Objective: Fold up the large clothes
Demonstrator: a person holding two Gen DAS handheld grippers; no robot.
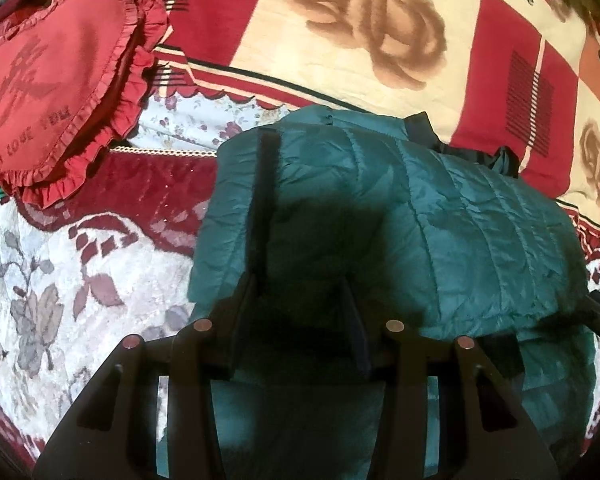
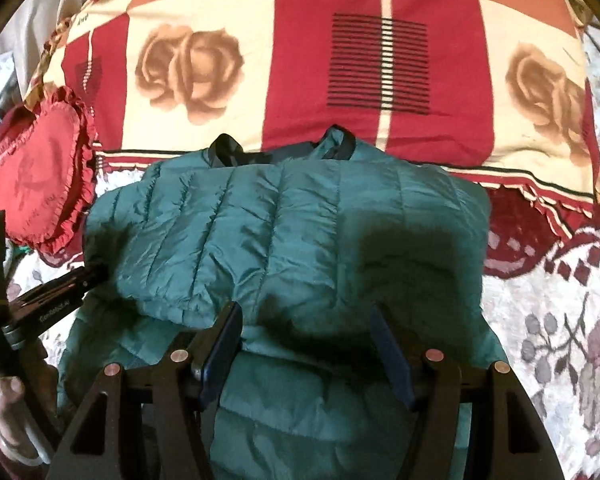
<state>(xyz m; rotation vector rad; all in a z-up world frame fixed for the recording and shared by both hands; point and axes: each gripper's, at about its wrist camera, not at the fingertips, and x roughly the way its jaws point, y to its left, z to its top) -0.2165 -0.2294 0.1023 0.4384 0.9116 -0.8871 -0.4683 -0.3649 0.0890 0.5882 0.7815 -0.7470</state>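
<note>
Left gripper [image 1: 300, 320] jaws apart, right gripper [image 2: 306, 344] jaws apart, both over folded green jacket [image 2: 284, 236] on bedspread [image 2: 560, 320]

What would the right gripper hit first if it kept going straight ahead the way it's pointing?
Most likely the green puffer jacket: the open right gripper points straight at its folded top layer. Depth is unclear.

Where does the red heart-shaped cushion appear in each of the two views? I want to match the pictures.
Left wrist view: the red heart cushion fills the upper left, left of the green quilted jacket.
Right wrist view: the cushion sits at the left edge, smaller, again left of the jacket.
Shared landmark: the rose-patterned blanket behind the jacket.
</note>
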